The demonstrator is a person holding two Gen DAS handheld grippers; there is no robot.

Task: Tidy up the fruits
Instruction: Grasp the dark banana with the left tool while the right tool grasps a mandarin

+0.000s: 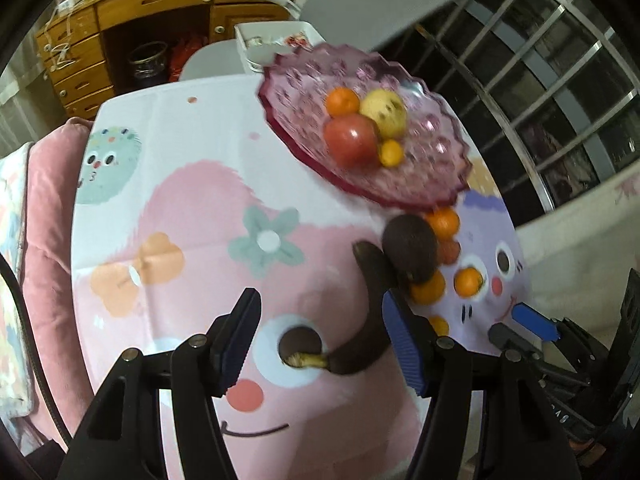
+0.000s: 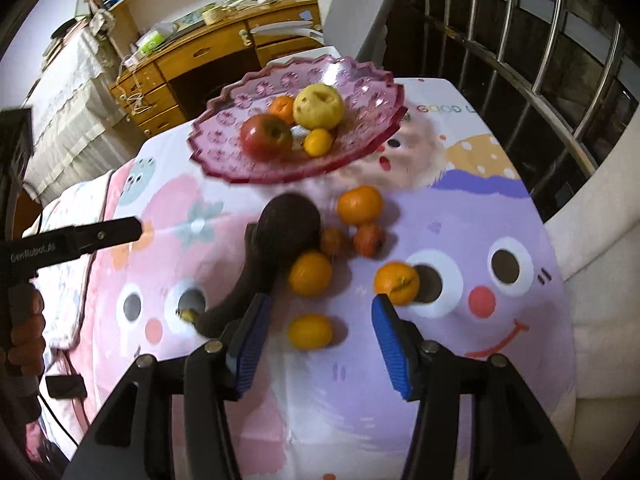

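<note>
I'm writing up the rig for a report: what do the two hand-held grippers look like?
Both the left hand-held gripper and the right hand-held gripper have black linkage frames with silver pivot pins and ribbed blue fingertip pads. The left one's black body carries white "GenRobot.AI" lettering.

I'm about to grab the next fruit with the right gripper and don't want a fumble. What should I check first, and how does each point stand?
1. Right gripper open: ok, its jaws stand wide apart and empty.
2. Target lined up: ok, the small yellow-orange citrus lies on the cloth between the fingers.
3. Room around it: ok, the nearest orange lies apart; the blackened banana passes close by the left finger.
4. Left gripper out of the way: ok, open, empty, over the banana's stem end.
5. Space in the pink glass bowl: ok, four fruits, bare glass left.
6. Citrus firmness: cannot tell.
</note>
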